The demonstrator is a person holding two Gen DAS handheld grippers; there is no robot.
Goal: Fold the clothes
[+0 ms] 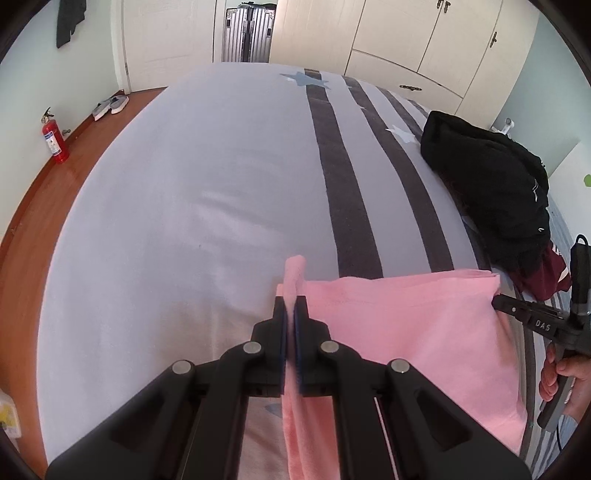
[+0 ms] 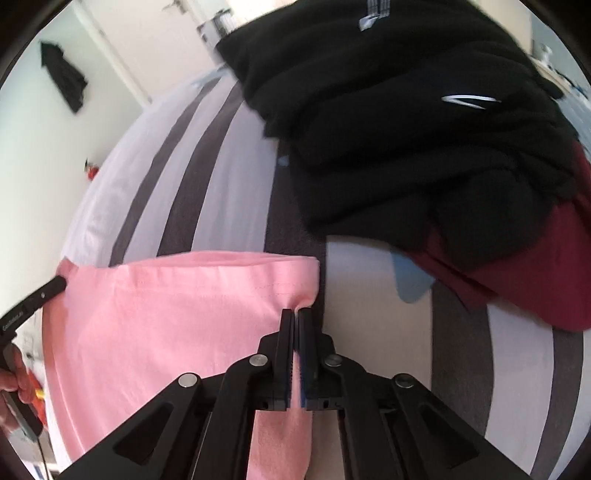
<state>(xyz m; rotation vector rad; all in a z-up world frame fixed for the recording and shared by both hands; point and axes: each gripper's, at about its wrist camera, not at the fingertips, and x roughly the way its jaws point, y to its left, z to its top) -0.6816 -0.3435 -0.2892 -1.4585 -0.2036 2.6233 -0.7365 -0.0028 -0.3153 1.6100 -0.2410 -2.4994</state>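
A pink garment (image 1: 406,332) lies folded on the bed (image 1: 203,184), its far edge stretched straight between both grippers. My left gripper (image 1: 290,299) is shut on the garment's left corner, and a pink fold sticks up past its fingertips. In the right wrist view my right gripper (image 2: 296,312) is shut on the right corner of the pink garment (image 2: 166,314), with pink cloth showing between the pads. The right gripper (image 1: 496,301) also appears at the right of the left wrist view, held by a hand (image 1: 565,373). The left gripper (image 2: 61,282) shows at the garment's far left.
A pile of black clothes (image 2: 406,129) on a maroon garment (image 2: 535,277) lies just beyond the right corner. The striped bed cover (image 2: 221,184) stretches ahead. A fire extinguisher (image 1: 55,140) and shoes (image 1: 110,105) sit on the floor at left; a suitcase (image 1: 247,33) and wardrobe (image 1: 424,37) stand behind.
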